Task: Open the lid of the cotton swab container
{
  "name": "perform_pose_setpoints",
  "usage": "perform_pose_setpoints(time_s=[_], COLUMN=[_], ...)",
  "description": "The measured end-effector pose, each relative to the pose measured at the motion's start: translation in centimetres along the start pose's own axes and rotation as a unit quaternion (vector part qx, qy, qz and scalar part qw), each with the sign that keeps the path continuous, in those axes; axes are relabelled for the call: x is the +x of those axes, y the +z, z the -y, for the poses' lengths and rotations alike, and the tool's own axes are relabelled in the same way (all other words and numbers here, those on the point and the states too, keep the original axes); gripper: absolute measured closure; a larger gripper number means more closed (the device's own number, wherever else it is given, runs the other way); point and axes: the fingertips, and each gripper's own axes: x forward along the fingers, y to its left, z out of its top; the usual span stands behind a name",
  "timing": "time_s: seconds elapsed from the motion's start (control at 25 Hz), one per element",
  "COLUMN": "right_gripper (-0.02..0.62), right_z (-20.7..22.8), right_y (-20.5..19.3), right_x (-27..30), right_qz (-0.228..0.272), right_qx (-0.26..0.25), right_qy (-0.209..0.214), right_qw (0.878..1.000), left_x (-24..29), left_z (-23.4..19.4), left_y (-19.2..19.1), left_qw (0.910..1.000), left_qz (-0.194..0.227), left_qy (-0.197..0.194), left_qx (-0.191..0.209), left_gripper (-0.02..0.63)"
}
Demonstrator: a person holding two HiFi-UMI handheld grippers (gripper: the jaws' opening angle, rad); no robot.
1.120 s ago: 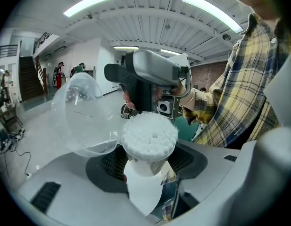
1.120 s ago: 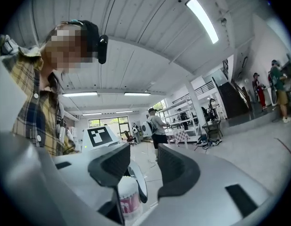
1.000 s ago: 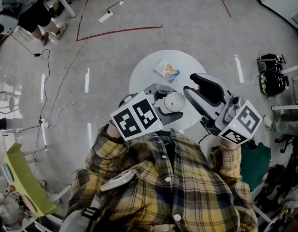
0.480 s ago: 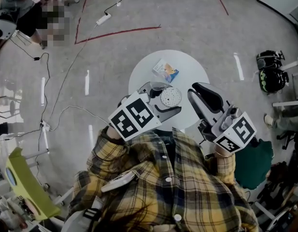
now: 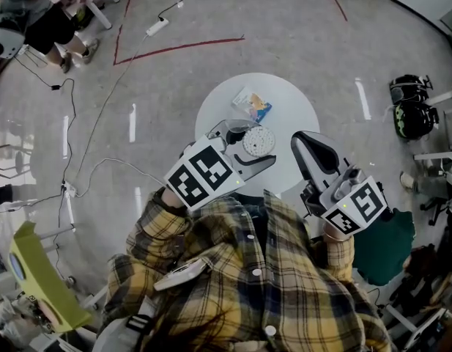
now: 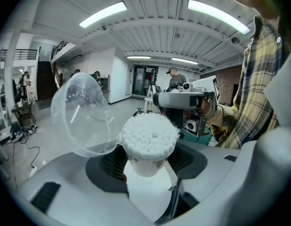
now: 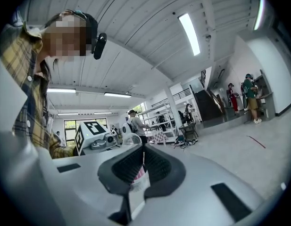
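Right tongs (image 7: 143, 166) shut now, apart earlier.

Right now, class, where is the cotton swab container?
In the head view the cotton swab container sits near centre, held between the left gripper's jaws over the round white table, its clear lid hanging open.

Cotton swab container (image 6: 148, 142), full of white swabs, sits upright in left gripper (image 6: 146, 164), clear lid (image 6: 81, 114) open

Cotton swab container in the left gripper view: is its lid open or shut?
Open. The clear lid is tipped aside, left of the cotton swab container, whose white swab tips stand uncovered.
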Motion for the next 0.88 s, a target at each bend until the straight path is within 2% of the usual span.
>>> perform_pose_setpoints(time_s=[0.32, 0.88], right_gripper=[0.579, 0.579], right_z=[0.11, 0.41], right_y=[-0.73, -0.82], right_x=[0.17, 0.07], right_qz=[-0.017, -0.02], right_qx=[-0.01, -0.007], right_qy=[0.0, -0.007], right_qw=[1.0, 1.0], left_x=[0.79, 0.51], left_z=[0.13, 0.41], left_y=[-0.44, -0.5], left_qw=[0.9997, 0.9992], left_qz=[-0.012, -0.019], left_qy=[-0.008, -0.017], left_qx=[0.022, 0.031], left_gripper=[0.342, 0.341])
